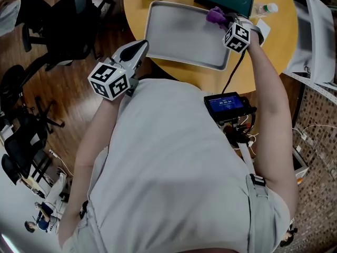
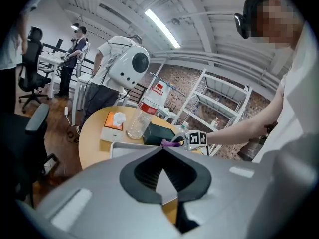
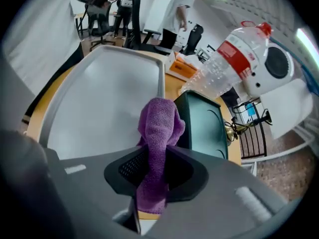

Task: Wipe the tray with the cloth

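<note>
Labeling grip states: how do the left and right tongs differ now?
The left tongs are shut and empty; the right tongs clamp the purple cloth. The left tongs sit by the left rim of the tray; the right tongs are at its far right corner. Both have the same grey build.

No lettering can be read anywhere. The bottle (image 3: 227,66), at 1 o'clock in the right gripper view, wears a red label (image 3: 234,54) whose print is too blurred to read. The small blue screen (image 1: 226,105), at 3 o'clock in the head view, shows illegible characters.
</note>
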The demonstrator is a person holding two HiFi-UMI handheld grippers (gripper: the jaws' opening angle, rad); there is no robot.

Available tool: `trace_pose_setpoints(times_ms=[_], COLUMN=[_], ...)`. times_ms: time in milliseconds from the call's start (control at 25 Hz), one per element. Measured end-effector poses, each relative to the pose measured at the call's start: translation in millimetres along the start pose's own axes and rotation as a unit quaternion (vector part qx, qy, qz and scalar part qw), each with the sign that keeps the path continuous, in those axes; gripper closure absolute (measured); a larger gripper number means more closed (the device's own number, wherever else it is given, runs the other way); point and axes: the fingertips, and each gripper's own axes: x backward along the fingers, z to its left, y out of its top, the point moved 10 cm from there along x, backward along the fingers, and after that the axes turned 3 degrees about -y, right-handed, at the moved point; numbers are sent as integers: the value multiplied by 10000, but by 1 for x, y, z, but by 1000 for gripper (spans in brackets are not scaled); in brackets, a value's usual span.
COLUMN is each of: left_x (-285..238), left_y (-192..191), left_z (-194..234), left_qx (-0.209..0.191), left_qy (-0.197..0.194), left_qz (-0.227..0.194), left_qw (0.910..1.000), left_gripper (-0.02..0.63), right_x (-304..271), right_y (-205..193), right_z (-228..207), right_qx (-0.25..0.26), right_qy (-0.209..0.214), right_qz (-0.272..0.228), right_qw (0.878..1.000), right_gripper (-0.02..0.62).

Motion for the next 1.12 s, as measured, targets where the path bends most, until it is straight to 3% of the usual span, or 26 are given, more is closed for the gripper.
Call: trace_pose_setpoints(times_ms=[120, 240, 480, 1120], left_x=[11, 22, 16, -19], left_y=[-1, 1, -2, -3], left_z=[-4, -4, -4, -1], left_qx=[-2, 18, 53, -186], left_qy=[134, 257, 166, -388], left_qz=[-34, -99, -76, 103], left_qw=[9999, 9996, 9998, 9990], left_gripper=[606, 606, 606, 606], right_x=[-16, -17, -13, 17], right_y=[-5, -5, -2, 9], right_z=[8, 14, 33, 160], right_qx=[436, 639, 311, -160], right_qy=[-6, -135, -154, 558], right_qz=[324, 339, 269, -319], right_qw=[9985, 9973, 9990, 9978], right_gripper=[511, 518, 523, 522])
